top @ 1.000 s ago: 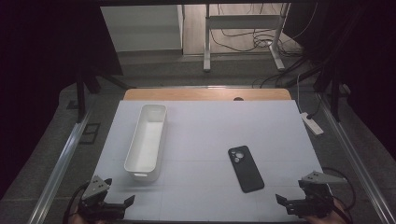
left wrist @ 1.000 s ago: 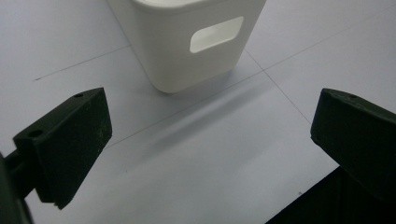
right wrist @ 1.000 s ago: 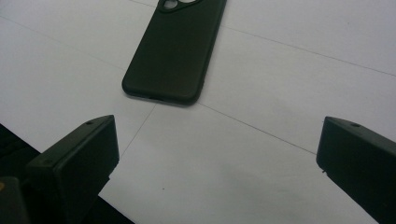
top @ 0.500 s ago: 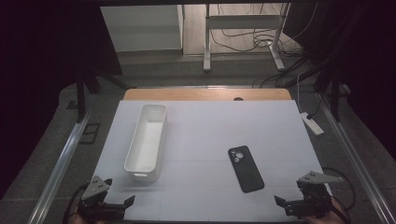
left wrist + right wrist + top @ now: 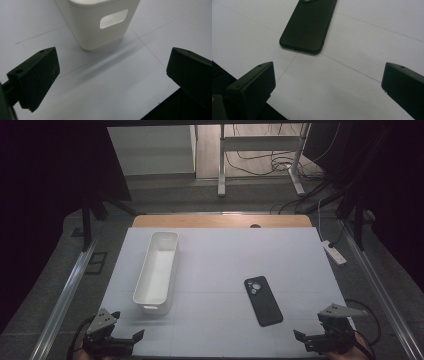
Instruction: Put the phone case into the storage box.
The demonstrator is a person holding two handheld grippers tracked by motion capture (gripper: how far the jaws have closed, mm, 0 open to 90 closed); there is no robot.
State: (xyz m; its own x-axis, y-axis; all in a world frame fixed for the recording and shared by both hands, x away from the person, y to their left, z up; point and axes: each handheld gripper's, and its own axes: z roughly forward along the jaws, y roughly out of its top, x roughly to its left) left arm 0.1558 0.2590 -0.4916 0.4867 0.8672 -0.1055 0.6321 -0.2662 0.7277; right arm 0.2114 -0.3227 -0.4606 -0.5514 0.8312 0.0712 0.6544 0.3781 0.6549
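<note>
A long white bin (image 5: 157,270) lies on the left half of the white table sheet (image 5: 225,255). A dark phone (image 5: 263,301) lies back up, right of centre. My left gripper (image 5: 125,334) is open at the front left corner, just short of the bin's near end. In the left gripper view that end wall (image 5: 102,22), with its handle cut-out, stands beyond my left gripper (image 5: 112,77), whose jaws are wide apart and empty. My right gripper (image 5: 310,337) is open at the front right corner. In the right gripper view the phone (image 5: 308,25) lies ahead of my right gripper (image 5: 327,87).
A strip of wooden tabletop (image 5: 220,221) shows beyond the sheet's far edge. A white power strip (image 5: 334,252) lies off the right side. Desk legs and cables (image 5: 260,160) stand on the floor behind. The sheet's front edge runs right by both grippers.
My right gripper has crept slightly left along the front edge. The left gripper, bin and phone have kept their places.
</note>
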